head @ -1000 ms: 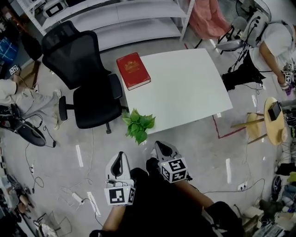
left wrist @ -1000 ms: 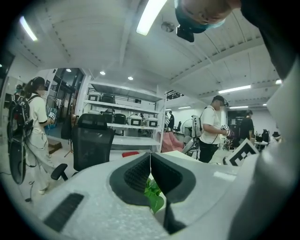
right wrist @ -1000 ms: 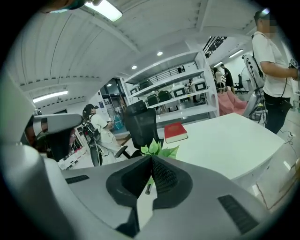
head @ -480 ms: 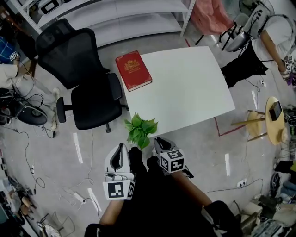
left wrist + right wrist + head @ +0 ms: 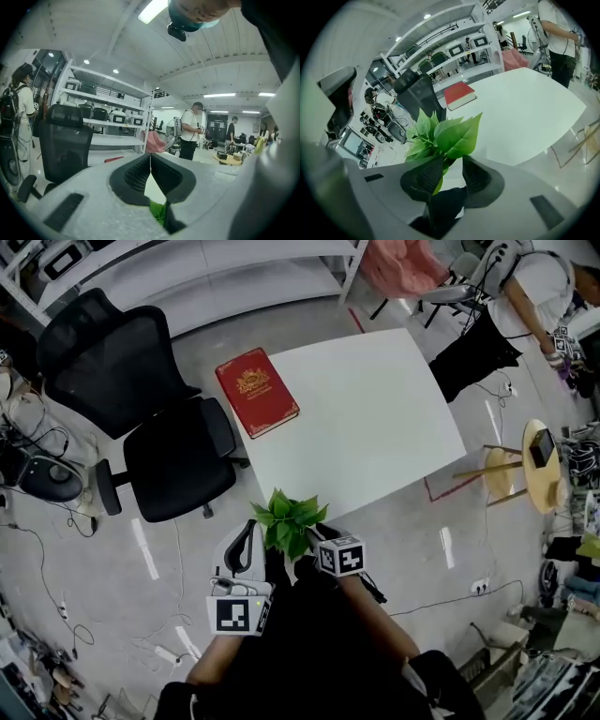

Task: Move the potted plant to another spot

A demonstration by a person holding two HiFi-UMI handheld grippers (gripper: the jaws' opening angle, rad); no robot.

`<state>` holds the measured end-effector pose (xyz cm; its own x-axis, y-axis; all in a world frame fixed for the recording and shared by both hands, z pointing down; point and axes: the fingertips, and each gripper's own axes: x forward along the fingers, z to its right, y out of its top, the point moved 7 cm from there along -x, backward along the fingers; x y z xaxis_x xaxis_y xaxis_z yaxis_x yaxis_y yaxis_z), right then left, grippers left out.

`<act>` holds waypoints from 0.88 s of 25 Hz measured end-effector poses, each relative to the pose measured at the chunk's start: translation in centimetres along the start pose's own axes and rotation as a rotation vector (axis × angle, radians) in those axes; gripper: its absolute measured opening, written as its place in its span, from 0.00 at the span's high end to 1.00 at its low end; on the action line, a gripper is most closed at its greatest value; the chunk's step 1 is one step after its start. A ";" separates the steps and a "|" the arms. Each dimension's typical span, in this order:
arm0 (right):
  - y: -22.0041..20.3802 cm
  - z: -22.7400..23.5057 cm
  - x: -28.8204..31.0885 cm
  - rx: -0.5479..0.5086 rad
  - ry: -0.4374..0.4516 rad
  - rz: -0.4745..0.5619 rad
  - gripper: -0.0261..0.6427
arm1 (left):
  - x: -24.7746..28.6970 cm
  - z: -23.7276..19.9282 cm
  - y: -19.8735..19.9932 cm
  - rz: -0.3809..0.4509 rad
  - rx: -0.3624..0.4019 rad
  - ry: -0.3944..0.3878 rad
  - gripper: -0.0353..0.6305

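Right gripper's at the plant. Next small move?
Probably a short straight lift: the right gripper has its jaws around the dark base of the potted plant, by the white table, so it seems gripped. The left gripper is shut and empty.
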<state>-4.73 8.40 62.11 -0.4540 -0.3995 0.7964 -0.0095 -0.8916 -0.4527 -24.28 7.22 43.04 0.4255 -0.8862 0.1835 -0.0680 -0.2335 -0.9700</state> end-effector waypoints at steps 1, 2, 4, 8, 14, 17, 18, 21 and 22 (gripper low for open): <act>0.0 0.2 0.5 0.009 -0.015 -0.011 0.82 | 0.4 -0.6 -0.1 -0.005 -0.001 -0.007 0.92; 0.0 0.4 1.0 0.017 -0.029 -0.017 0.82 | 0.7 -1.1 -0.1 -0.008 -0.003 -0.012 0.92; 0.1 0.7 1.8 0.037 -0.050 -0.028 0.82 | 1.3 -2.2 -0.2 -0.015 -0.008 -0.021 0.92; 0.2 1.1 3.1 0.059 -0.088 -0.057 0.82 | 2.2 -3.6 -0.4 -0.035 -0.020 -0.037 0.92; 0.7 1.2 4.5 0.077 -0.110 -0.088 0.82 | 3.5 -5.1 -0.5 -0.050 -0.023 -0.072 0.92; 1.1 1.0 4.8 0.089 -0.113 -0.090 0.88 | 4.1 -5.6 -0.5 -0.055 -0.022 -0.091 0.92; 1.2 1.0 4.8 0.092 -0.117 -0.086 0.89 | 4.3 -5.8 -0.4 -0.056 -0.022 -0.098 0.92; 1.7 1.0 4.9 0.111 -0.125 -0.074 0.92 | 4.8 -6.1 -0.5 -0.064 -0.019 -0.119 0.92; 1.8 1.0 5.0 0.113 -0.127 -0.074 0.92 | 4.9 -6.3 -0.5 -0.066 -0.019 -0.124 0.92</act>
<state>-6.17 4.58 65.64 -0.3392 -0.3495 0.8734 0.0644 -0.9349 -0.3491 -27.87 0.46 45.42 0.5378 -0.8127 0.2241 -0.0527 -0.2977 -0.9532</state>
